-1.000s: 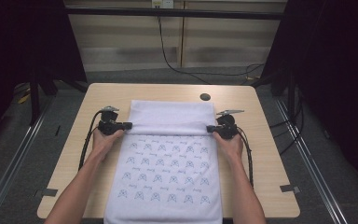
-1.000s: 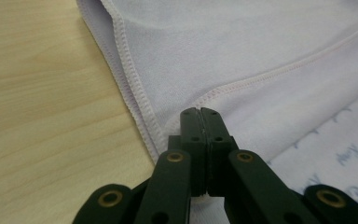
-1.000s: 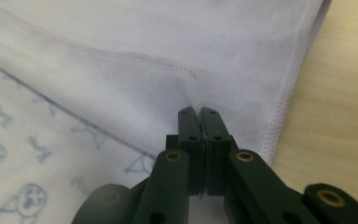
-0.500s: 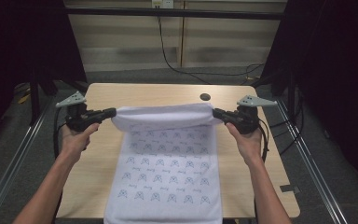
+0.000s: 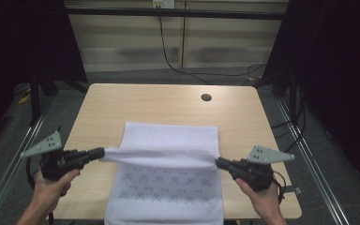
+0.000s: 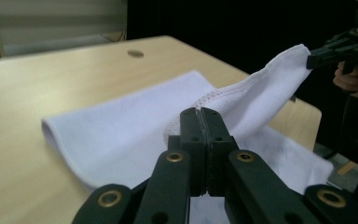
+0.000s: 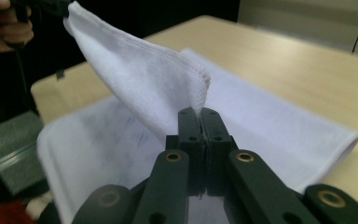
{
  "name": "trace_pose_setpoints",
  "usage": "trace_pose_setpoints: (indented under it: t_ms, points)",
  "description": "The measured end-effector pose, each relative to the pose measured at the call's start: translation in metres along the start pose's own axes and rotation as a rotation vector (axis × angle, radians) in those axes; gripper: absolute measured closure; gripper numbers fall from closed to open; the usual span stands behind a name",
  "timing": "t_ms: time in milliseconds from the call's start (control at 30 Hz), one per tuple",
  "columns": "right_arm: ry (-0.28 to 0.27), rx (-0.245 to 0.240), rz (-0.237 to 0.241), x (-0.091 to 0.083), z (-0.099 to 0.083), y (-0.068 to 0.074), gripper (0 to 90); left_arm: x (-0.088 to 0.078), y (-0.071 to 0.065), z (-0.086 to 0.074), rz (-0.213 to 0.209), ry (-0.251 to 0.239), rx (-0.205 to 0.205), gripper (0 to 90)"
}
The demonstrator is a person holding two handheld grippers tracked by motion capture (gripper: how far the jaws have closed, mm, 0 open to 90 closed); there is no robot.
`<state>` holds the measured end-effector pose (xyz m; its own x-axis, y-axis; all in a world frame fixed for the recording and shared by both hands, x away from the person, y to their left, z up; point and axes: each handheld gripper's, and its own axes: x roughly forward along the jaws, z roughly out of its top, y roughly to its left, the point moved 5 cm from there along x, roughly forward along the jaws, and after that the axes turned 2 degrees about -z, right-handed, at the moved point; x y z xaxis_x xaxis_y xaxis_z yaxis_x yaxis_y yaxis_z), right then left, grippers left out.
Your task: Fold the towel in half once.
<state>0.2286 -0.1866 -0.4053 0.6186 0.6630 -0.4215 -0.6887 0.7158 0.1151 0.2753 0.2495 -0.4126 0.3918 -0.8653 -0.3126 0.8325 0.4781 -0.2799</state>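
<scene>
- Now the left tongs [image 5: 98, 153] are clamped tight on one corner of the white rectangular cloth with small grey printed figures [image 5: 168, 140].
- Right tongs [image 5: 219, 162] pinch the opposite corner, jaws fully closed.
- Cloth's gripped edge hangs taut above the light wooden desk [image 5: 136, 103], the rest draped toward its near edge.

towel [image 5: 168, 140] on table [image 5: 122, 103], cable hole [image 5: 206, 97] behind it

Even light falls from above on the pale surface [image 5: 168, 105], while the surroundings sink into darkness. The high view is soft and grainy; both gripper views blur toward the background.
</scene>
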Motion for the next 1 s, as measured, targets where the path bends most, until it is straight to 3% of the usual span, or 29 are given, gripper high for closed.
trace_pose_setpoints:
  t_ms: [33,100,133,200,267,300,367,433,533,600,667,833,900,1000]
  points:
    - [0.016,0.000,-0.001,-0.002,-0.011,0.006,88.8,0.000,-0.003,-0.009,-0.015,0.011,-0.010,89.1]
    - [0.014,0.015,0.010,-0.006,-0.027,0.012,88.4,0.002,-0.009,-0.035,-0.004,0.059,-0.007,89.1]
    - [0.024,0.014,0.013,-0.007,-0.037,0.015,88.3,0.003,-0.011,-0.048,-0.023,0.078,-0.019,89.1]
    - [0.062,0.038,0.029,-0.004,-0.060,0.021,87.7,0.005,-0.012,-0.071,-0.031,0.120,-0.059,88.9]
    - [0.107,0.056,0.042,-0.002,-0.083,0.027,86.4,0.007,-0.016,-0.089,-0.049,0.164,-0.070,88.6]
    - [0.127,0.061,0.051,-0.002,-0.092,0.030,85.7,0.007,-0.020,-0.098,-0.085,0.194,-0.076,88.4]
    - [0.144,0.078,0.072,-0.007,-0.104,0.038,81.7,0.006,-0.025,-0.100,-0.094,0.213,-0.056,86.9]
    - [0.145,0.068,0.080,-0.014,-0.107,0.044,76.1,0.001,-0.026,-0.099,-0.109,0.199,-0.068,82.8]
    - [0.104,0.077,0.087,-0.023,-0.104,0.046,73.9,0.002,-0.017,-0.091,-0.058,0.181,-0.050,77.0]
    - [0.127,0.056,0.044,-0.017,-0.101,0.038,68.7,0.010,-0.007,-0.084,-0.048,0.177,-0.073,73.5]
    - [0.126,0.051,0.035,-0.005,-0.095,0.026,68.6,0.021,0.004,-0.075,-0.049,0.160,-0.077,72.7]
    - [0.160,0.059,0.021,0.037,-0.080,-0.011,64.8,0.073,0.041,-0.060,-0.027,0.238,-0.080,68.2]
    - [0.211,0.045,0.017,0.058,-0.077,-0.026,64.3,0.089,0.053,-0.060,0.001,0.263,-0.081,67.2]
    - [0.257,0.063,0.002,0.080,-0.083,-0.040,63.4,0.110,0.067,-0.066,0.038,0.298,-0.072,66.9]
